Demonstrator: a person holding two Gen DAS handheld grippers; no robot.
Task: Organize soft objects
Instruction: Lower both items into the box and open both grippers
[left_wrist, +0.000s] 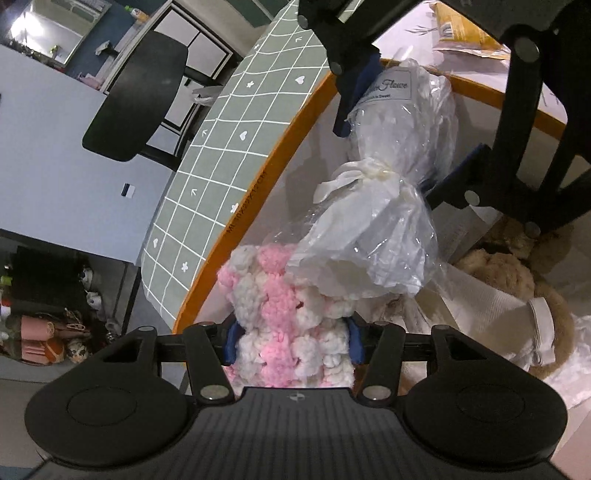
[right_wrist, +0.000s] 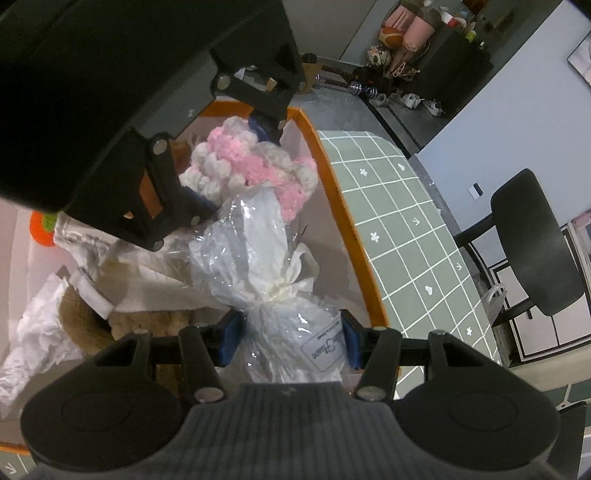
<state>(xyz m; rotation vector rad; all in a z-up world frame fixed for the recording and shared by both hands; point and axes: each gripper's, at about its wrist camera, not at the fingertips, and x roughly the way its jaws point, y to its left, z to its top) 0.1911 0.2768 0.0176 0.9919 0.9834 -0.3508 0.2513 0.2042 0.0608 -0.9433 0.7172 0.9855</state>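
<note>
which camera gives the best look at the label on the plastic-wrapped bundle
The left wrist view: the label faces it upright, its script partly readable, beside the right tool. In the right wrist view the label is upside down, low and partly cut off.

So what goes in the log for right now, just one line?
left tool: shut on pink-white fluffy end | right tool: shut on plastic-wrapped end | bundle: over orange-rimmed box

My matt black plastic left gripper (left_wrist: 291, 341) pressed fluffy pink-and-white yarn (left_wrist: 284, 314). The wrapper (right_wrist: 273, 258) was glossy, crinkled clear plastic over white tissue, and the teddy (left_wrist: 506, 266) to the right looked plush and tan.
</note>
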